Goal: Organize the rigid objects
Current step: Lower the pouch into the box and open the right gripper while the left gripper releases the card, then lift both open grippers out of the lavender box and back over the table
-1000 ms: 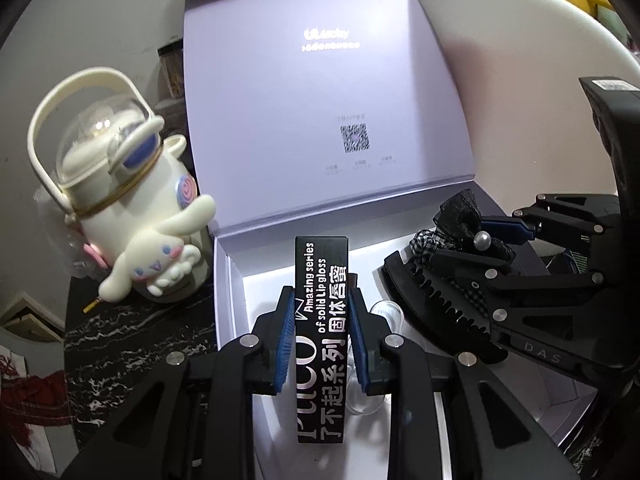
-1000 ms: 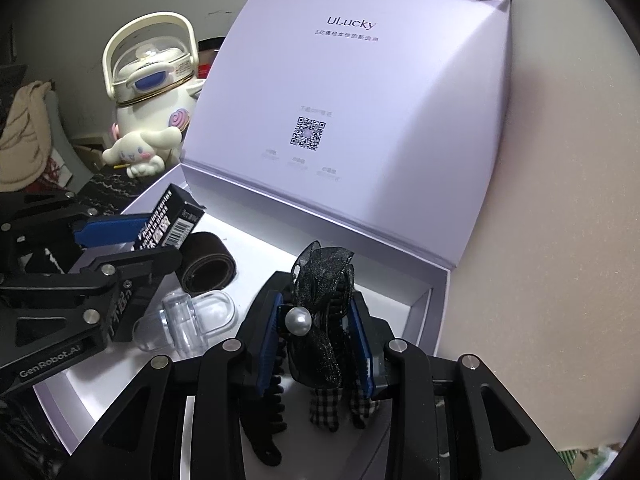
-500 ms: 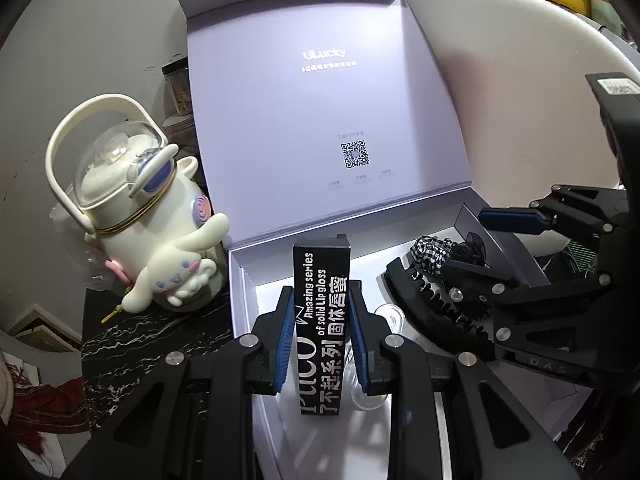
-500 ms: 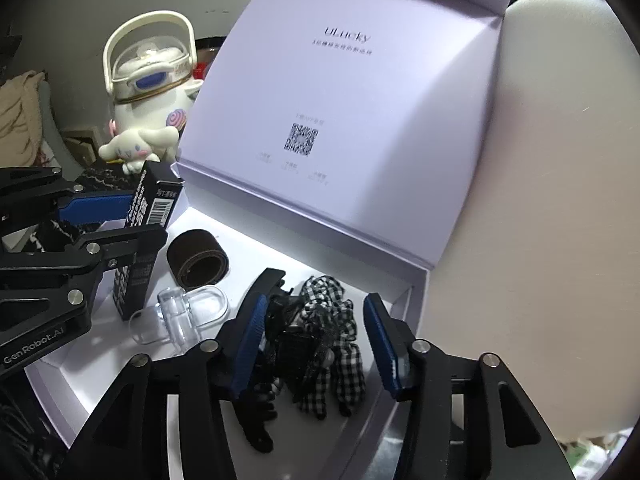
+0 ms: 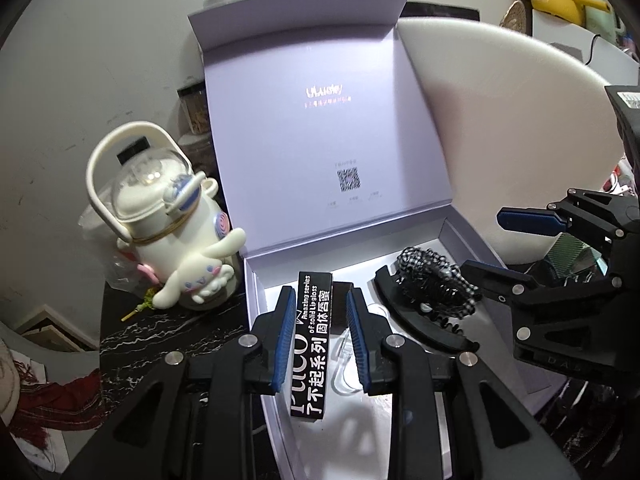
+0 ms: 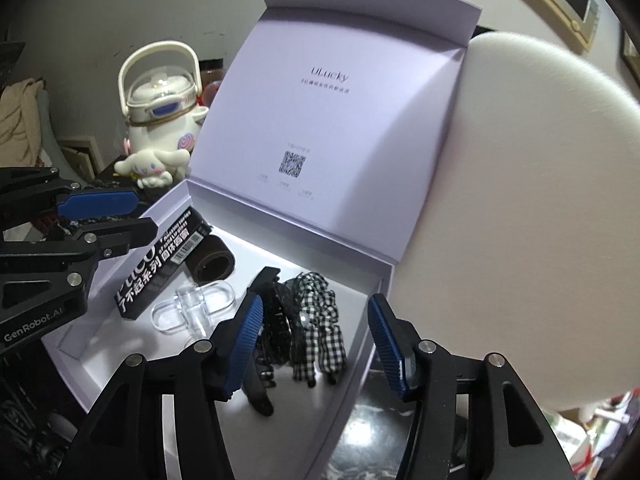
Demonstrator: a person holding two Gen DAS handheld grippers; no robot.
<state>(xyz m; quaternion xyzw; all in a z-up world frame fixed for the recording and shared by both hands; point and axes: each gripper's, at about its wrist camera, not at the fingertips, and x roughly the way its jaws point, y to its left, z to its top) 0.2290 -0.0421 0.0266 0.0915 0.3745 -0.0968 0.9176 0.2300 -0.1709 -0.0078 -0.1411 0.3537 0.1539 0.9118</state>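
The left gripper (image 5: pixel 319 334) has its blue-padded fingers (image 5: pixel 285 336) clamped on a black lip gloss box (image 5: pixel 313 344), which stands upright between them, held above the floor of the open lilac gift box (image 5: pixel 256 292). Just beyond the right finger of that gripper, on the box floor, lies a clear plastic piece (image 6: pixel 192 306), and past the lip gloss box sits a brown ring-shaped roll (image 6: pixel 210 260)

The right gripper (image 6: pixel 316 334) has just been opening; its fingers (image 6: pixel 244 338) now stand apart with nothing pressed between them. Below and between them, resting in the right part of the gift box, lies a black-and-white checked hair bow (image 6: pixel 320 320) with a small pearl, touching a black claw clip (image 6: pixel 276 332) that lies against the left finger's side

The gift box lid (image 5: pixel 320 128) stands upright behind both grippers, showing a QR code. To the left of the left gripper's fingers, on the dark marbled tabletop (image 5: pixel 136 332), stands a cream cartoon-dog water bottle (image 5: pixel 168 224) with a loop handle
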